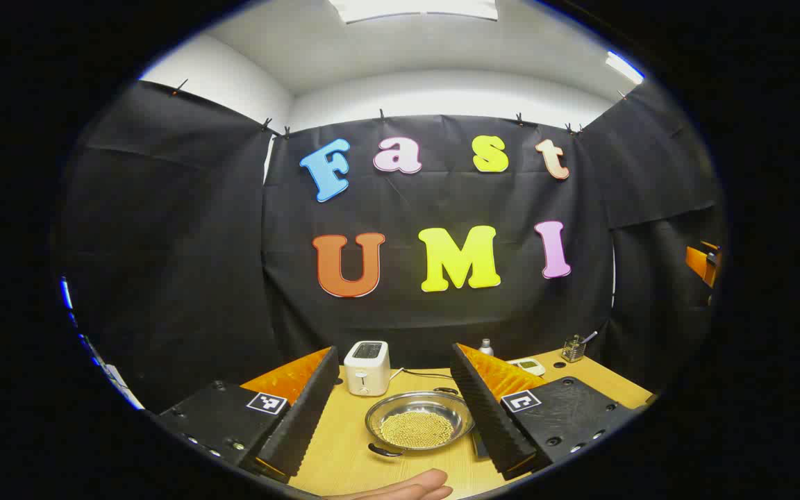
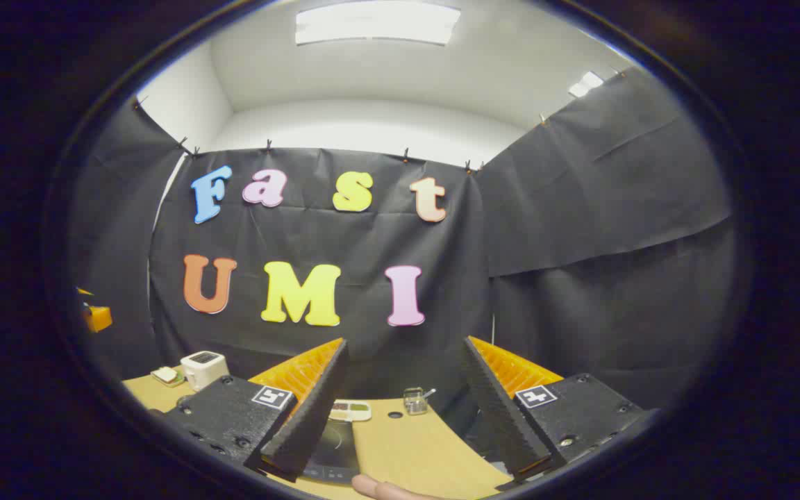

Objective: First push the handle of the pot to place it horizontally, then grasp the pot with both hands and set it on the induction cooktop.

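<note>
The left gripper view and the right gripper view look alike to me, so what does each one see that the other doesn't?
Left gripper view: a shallow metal pot of small yellow beads between its open fingers, and a small bottle.

Right gripper view: the dark induction cooktop low between its open fingers.

Both: the wooden table, the white toaster, a small white device and a clear holder near the back.

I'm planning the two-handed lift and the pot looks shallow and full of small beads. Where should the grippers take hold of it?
Grip the pot by its rim, at the two opposite sides, with one gripper coming in level from each side. It is shallow, wide and open, and filled with loose yellow beads, so tilting would likely spill them. The small dark handle at its near left edge probably offers too little for a balanced hold.
</note>
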Action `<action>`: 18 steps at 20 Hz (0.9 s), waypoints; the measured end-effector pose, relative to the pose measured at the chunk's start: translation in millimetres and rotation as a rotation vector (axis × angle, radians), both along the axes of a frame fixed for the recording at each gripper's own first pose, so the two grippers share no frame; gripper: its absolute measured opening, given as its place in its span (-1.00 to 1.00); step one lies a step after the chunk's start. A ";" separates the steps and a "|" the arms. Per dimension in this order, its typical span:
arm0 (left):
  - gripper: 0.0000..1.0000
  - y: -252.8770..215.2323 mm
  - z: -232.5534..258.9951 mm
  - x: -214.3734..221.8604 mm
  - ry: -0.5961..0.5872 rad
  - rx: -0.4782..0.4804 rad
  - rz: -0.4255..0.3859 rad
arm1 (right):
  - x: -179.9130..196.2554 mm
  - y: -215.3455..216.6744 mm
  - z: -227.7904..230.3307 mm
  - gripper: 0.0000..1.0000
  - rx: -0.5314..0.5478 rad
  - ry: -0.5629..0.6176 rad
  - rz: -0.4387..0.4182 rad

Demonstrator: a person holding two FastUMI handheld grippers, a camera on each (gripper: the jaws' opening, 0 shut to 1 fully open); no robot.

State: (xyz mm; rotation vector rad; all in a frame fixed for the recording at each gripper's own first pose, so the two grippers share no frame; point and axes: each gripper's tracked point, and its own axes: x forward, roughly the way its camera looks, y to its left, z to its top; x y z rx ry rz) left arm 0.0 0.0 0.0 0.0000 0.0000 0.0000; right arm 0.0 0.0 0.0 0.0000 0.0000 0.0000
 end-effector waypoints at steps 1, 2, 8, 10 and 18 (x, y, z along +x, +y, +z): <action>0.92 -2.3 -0.4 0.0 0.001 -0.005 -0.001 | -2.4 3.2 -2.4 1.00 0.001 0.007 0.009; 0.92 -5.0 -0.8 -1.2 0.003 -0.013 -0.006 | -6.1 6.9 -6.7 1.00 0.007 0.019 0.019; 0.92 -13.9 -1.6 -2.9 -0.008 -0.018 -0.027 | -17.1 12.6 -4.4 0.96 0.001 0.017 0.053; 0.92 -13.2 -3.3 -2.3 -0.011 -0.021 -0.015 | -19.1 15.8 -4.5 0.96 0.003 0.018 0.062; 0.92 -19.0 -27.4 9.7 -0.014 -0.025 0.004 | -23.9 32.1 -12.0 1.00 -0.021 0.003 0.101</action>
